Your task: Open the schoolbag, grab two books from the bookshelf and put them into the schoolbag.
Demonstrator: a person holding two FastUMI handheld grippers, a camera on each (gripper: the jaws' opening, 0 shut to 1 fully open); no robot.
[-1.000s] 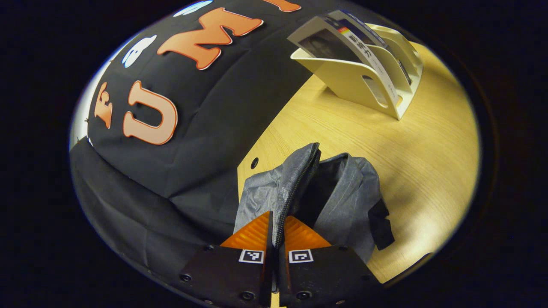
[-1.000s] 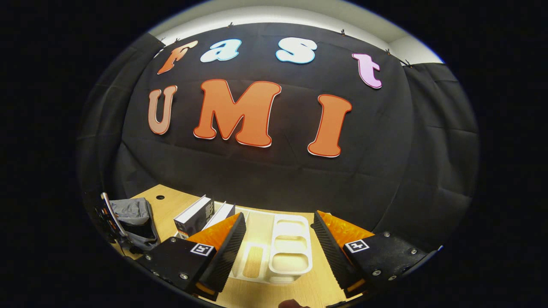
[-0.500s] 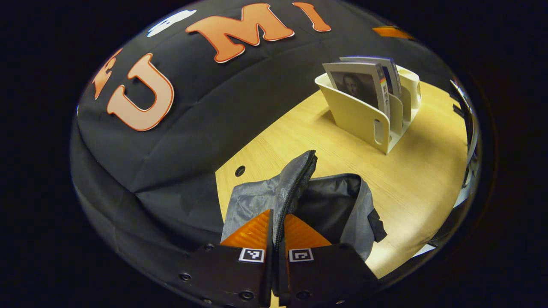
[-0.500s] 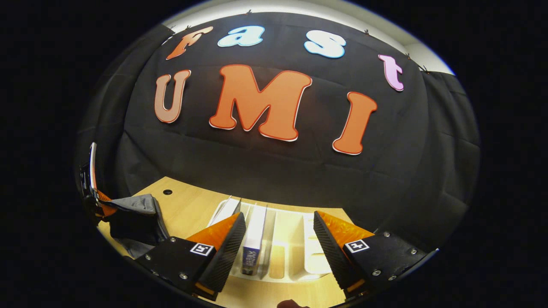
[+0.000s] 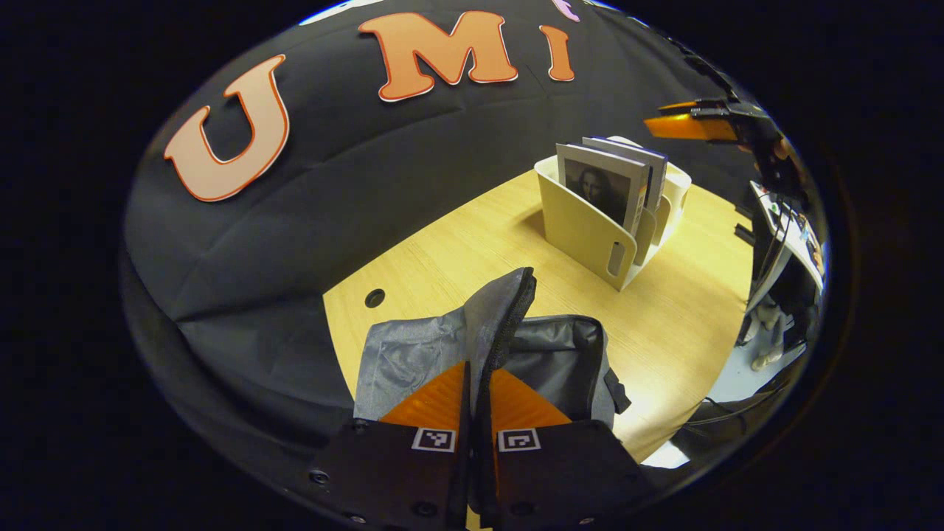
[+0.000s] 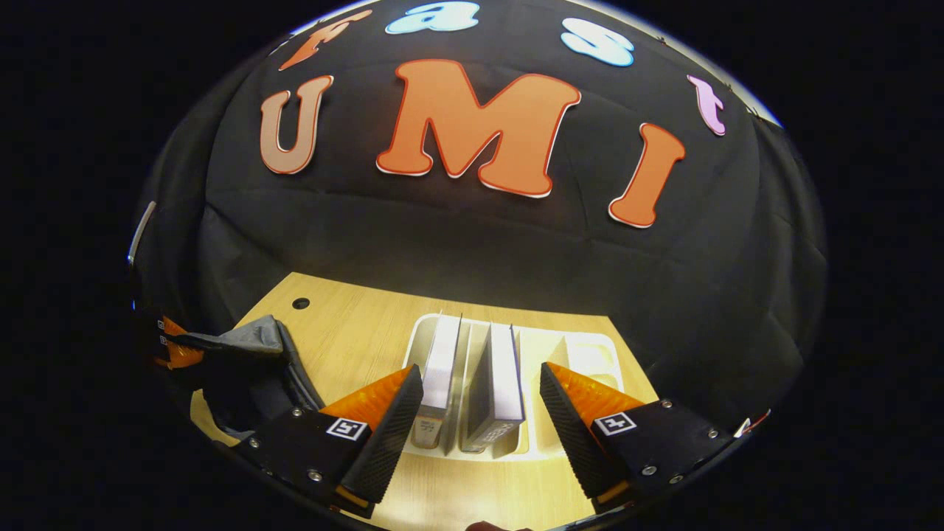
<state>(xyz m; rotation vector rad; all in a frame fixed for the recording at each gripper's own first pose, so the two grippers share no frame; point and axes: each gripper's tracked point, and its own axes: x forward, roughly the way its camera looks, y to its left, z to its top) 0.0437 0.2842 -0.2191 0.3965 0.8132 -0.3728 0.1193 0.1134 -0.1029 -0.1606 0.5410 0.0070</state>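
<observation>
The grey schoolbag (image 5: 413, 354) sits on the wooden table with its mouth held open, showing a dark inside (image 5: 553, 361). My left gripper (image 5: 479, 369) is shut on the bag's zipper edge, which stands up between its fingers. A cream bookshelf (image 5: 590, 228) farther back holds two upright books (image 5: 601, 184). My right gripper (image 6: 481, 372) is open above the bookshelf (image 6: 590, 346), apart from the books. One book (image 6: 442, 361) and a second book (image 6: 501, 369) lie between the lines of its fingers. The schoolbag (image 6: 251, 354) is at its left.
The wooden table (image 5: 472, 243) has a small round hole (image 5: 375, 298) near the black cloth wall. The right gripper (image 5: 693, 125) hangs above the shelf in the left gripper view. The table's edge and floor clutter (image 5: 774, 324) are at the right.
My right gripper has moved forward over the bookshelf, and both books now sit in front of its open fingers. The left gripper has kept its hold and the bag's mouth has spread wider.
</observation>
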